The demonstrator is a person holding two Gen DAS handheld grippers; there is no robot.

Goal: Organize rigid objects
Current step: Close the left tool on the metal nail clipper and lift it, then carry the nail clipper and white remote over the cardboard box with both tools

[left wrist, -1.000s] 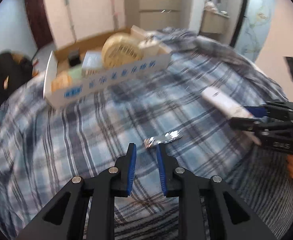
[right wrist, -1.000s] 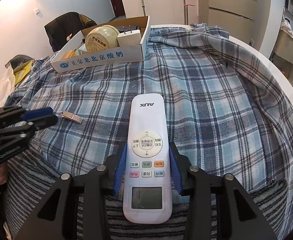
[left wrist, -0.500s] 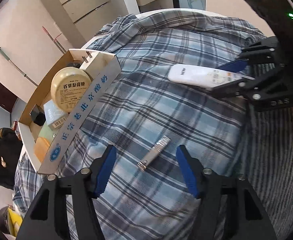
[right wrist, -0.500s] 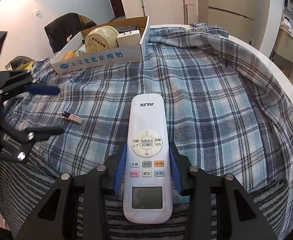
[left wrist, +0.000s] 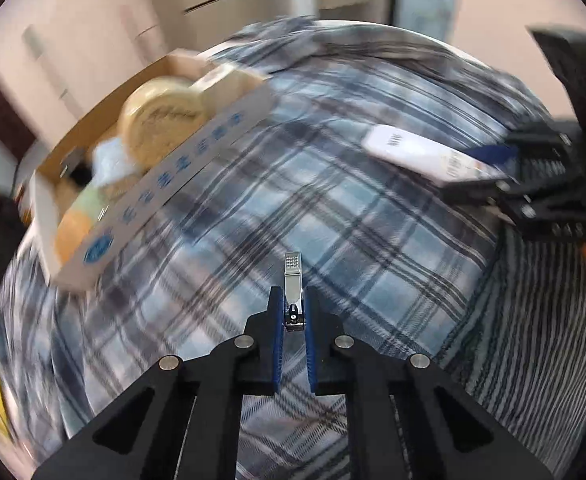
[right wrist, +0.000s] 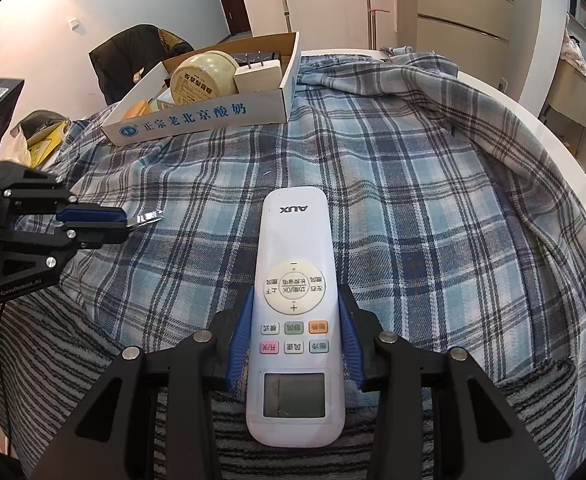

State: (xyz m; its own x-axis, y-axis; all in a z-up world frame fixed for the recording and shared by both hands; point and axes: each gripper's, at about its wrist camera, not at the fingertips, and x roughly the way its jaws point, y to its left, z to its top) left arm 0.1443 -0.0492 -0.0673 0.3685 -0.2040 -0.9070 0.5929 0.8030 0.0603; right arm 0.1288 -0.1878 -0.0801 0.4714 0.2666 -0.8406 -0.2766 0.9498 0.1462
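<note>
My left gripper is shut on a shiny metal nail clipper, held above the plaid cloth; the clipper's end sticks out past the blue pads. It also shows in the right wrist view, at the tip of the left gripper. My right gripper is shut on a white AUX remote control, held over the cloth; it also shows in the left wrist view. A cardboard box stands at the far left of the cloth; it also shows in the left wrist view.
The box holds a round cream tin, a white adapter and other small items. A blue plaid cloth covers the round table over a striped grey cloth. A dark jacket lies behind the box.
My left gripper was open around the nail clipper lying on the cloth; it has closed on it and lifted it. The right gripper holds the remote still.
</note>
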